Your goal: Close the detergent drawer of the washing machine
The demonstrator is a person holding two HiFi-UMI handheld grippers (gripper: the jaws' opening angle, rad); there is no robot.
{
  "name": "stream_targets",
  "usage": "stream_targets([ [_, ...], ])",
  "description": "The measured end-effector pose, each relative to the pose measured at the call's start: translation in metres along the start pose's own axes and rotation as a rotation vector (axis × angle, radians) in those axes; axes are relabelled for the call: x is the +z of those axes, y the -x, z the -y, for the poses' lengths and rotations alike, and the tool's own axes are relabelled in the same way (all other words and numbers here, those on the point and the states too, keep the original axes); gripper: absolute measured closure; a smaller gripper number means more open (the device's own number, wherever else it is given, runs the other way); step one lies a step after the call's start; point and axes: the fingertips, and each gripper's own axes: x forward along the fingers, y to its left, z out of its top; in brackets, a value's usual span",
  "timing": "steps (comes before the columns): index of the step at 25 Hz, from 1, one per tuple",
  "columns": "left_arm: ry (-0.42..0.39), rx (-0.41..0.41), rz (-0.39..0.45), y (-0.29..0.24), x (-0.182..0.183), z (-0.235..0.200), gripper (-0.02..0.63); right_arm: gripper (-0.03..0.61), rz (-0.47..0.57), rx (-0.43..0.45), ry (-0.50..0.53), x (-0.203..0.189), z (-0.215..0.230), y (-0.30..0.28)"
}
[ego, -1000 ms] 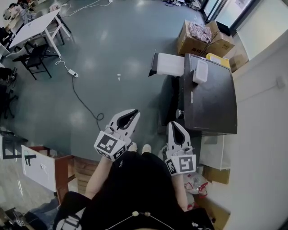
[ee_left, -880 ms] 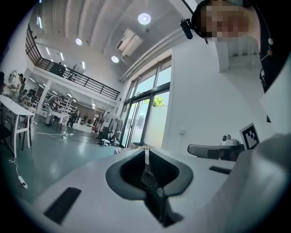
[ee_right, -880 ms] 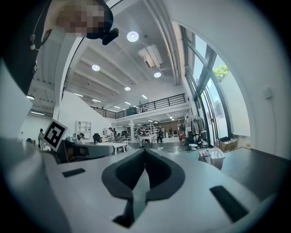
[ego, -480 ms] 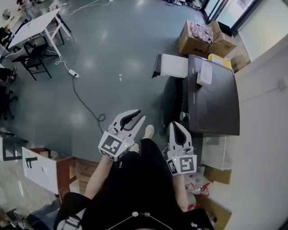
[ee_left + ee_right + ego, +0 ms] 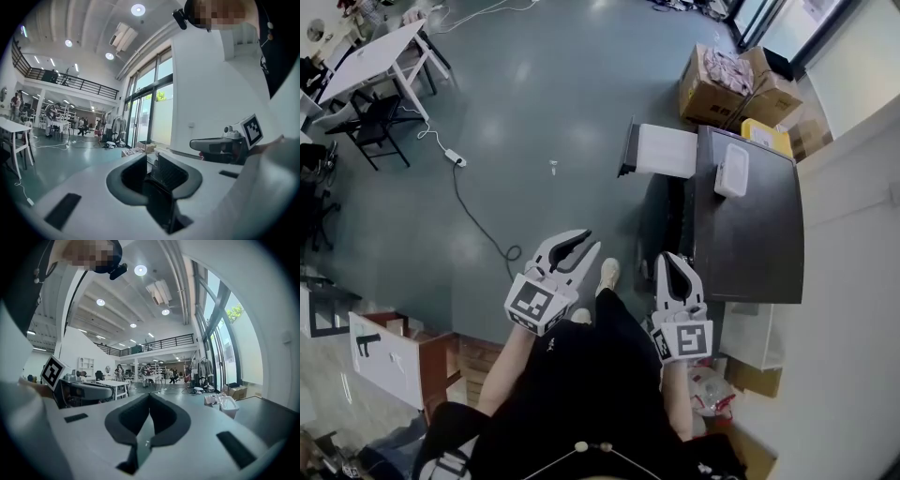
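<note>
The dark washing machine (image 5: 755, 234) stands at the right of the head view. Its white detergent drawer (image 5: 664, 150) sticks out to the left, pulled open. A white box (image 5: 731, 170) rests on the machine's top. My left gripper (image 5: 586, 242) hovers over the floor, well short of the drawer; its jaws have just opened and nothing is between them. My right gripper (image 5: 673, 260) is shut and empty, close to the machine's near corner. In the right gripper view the white box (image 5: 229, 405) shows past the shut gripper (image 5: 149, 397). The left gripper (image 5: 151, 164) looks toward the windows.
Cardboard boxes (image 5: 736, 80) and a yellow box (image 5: 766, 136) sit behind the machine. A power strip with its cable (image 5: 455, 159) lies on the grey floor. A white table with chairs (image 5: 370, 56) is far left. Wooden furniture (image 5: 431, 361) and a plastic bag (image 5: 712, 384) flank the person.
The left gripper's jaws went from together to apart. The person stepped forward, one foot now ahead, and both grippers shifted a little toward the machine.
</note>
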Motion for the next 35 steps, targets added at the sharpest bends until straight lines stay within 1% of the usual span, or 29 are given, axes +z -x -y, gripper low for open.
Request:
stream_targets([
  [5,0.056,0.032,-0.04,-0.04,-0.009,-0.031,0.537,0.575,-0.037,-0.004,-0.027,-0.008,0.034,-0.036],
  [9,0.097,0.038,-0.074,-0.076,-0.015,-0.048,0.537,0.574,-0.074,0.014,-0.042,-0.017,0.059,-0.065],
  [13,0.144,0.019,-0.131,-0.113,-0.029,-0.061,0.535,0.567,-0.128,0.067,-0.06,-0.03,0.077,-0.098],
  [15,0.179,0.009,-0.156,-0.13,-0.036,-0.068,0.535,0.55,-0.159,0.101,-0.066,-0.039,0.084,-0.116],
  [18,0.225,0.024,-0.181,-0.154,-0.044,-0.08,0.535,0.53,-0.214,0.149,-0.064,-0.056,0.095,-0.141],
  [21,0.272,0.056,-0.2,-0.173,-0.053,-0.096,0.535,0.522,-0.265,0.195,-0.066,-0.072,0.101,-0.16],
  [23,0.308,0.074,-0.196,-0.185,-0.057,-0.111,0.535,0.519,-0.29,0.223,-0.069,-0.081,0.103,-0.175],
  [26,0.366,0.097,-0.209,-0.199,-0.068,-0.135,0.535,0.517,-0.348,0.246,-0.058,-0.105,0.106,-0.196],
  [28,0.401,0.091,-0.235,-0.209,-0.078,-0.147,0.535,0.517,-0.394,0.248,-0.049,-0.123,0.108,-0.21],
  [31,0.427,0.072,-0.281,-0.225,-0.093,-0.163,0.531,0.511,-0.445,0.266,-0.065,-0.145,0.105,-0.232],
  [33,0.448,0.057,-0.312,-0.236,-0.104,-0.171,0.522,0.499,-0.478,0.283,-0.079,-0.158,0.101,-0.245],
  [35,0.492,0.035,-0.34,-0.249,-0.116,-0.179,0.503,0.492,-0.513,0.285,-0.091,-0.172,0.099,-0.259],
])
